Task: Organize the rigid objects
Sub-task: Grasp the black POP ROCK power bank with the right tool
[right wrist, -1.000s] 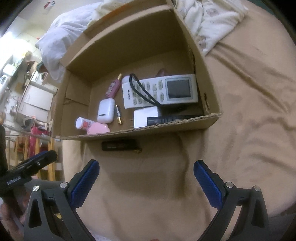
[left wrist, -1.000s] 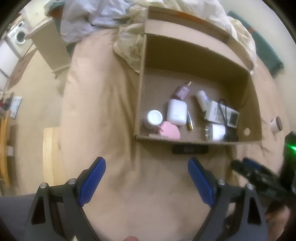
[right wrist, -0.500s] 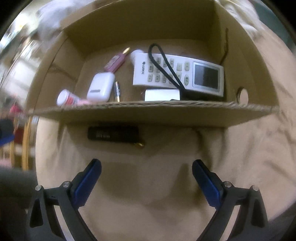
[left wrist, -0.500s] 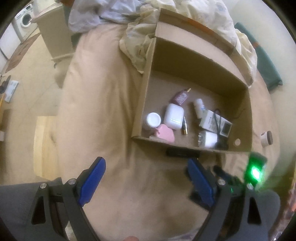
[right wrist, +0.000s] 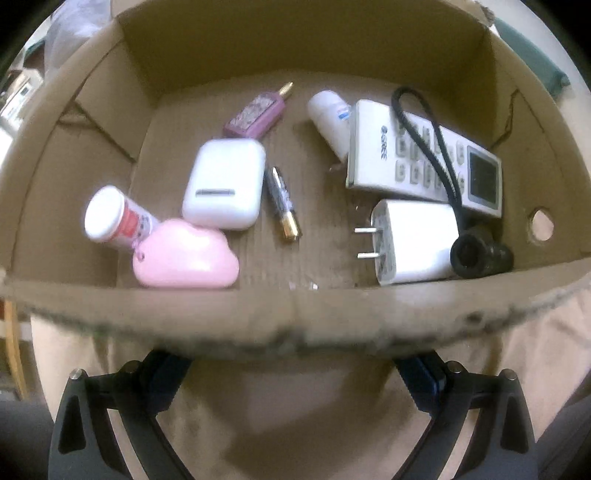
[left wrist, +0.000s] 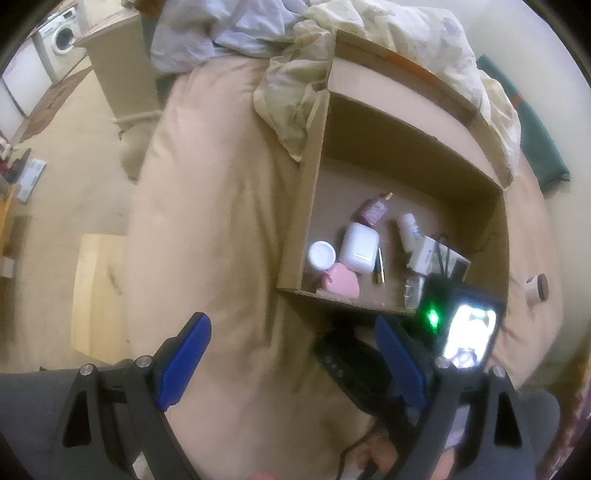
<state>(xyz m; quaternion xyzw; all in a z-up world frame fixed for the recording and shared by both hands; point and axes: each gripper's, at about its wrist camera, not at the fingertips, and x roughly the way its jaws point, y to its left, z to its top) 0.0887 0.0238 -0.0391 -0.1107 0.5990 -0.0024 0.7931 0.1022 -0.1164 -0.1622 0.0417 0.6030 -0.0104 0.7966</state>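
An open cardboard box (right wrist: 295,317) lies on the beige bed. Inside it are a white earbud case (right wrist: 223,184), a pink cloud-shaped case (right wrist: 184,254), a red-and-white tube (right wrist: 114,218), a purple bottle (right wrist: 256,112), a battery (right wrist: 282,203), a white remote (right wrist: 424,166) and a white charger plug (right wrist: 410,240). My right gripper (right wrist: 293,369) is open, low against the box's front wall, which hides its fingertips. The black bar-shaped item seen earlier is out of sight. My left gripper (left wrist: 290,354) hangs open over the bare sheet before the box (left wrist: 291,258).
A small brown-lidded jar (left wrist: 537,290) sits on the sheet right of the box. Crumpled bedding (left wrist: 388,33) is piled behind the box. The bed's left edge drops to the floor, with a wooden stool (left wrist: 96,291) beside it. The right tool's lit screen (left wrist: 469,336) is close to my left gripper's right finger.
My right gripper moved forward and down to the box's front wall, so the black bar-shaped item dropped out of its view. The right tool came up beside my left gripper, which stayed put.
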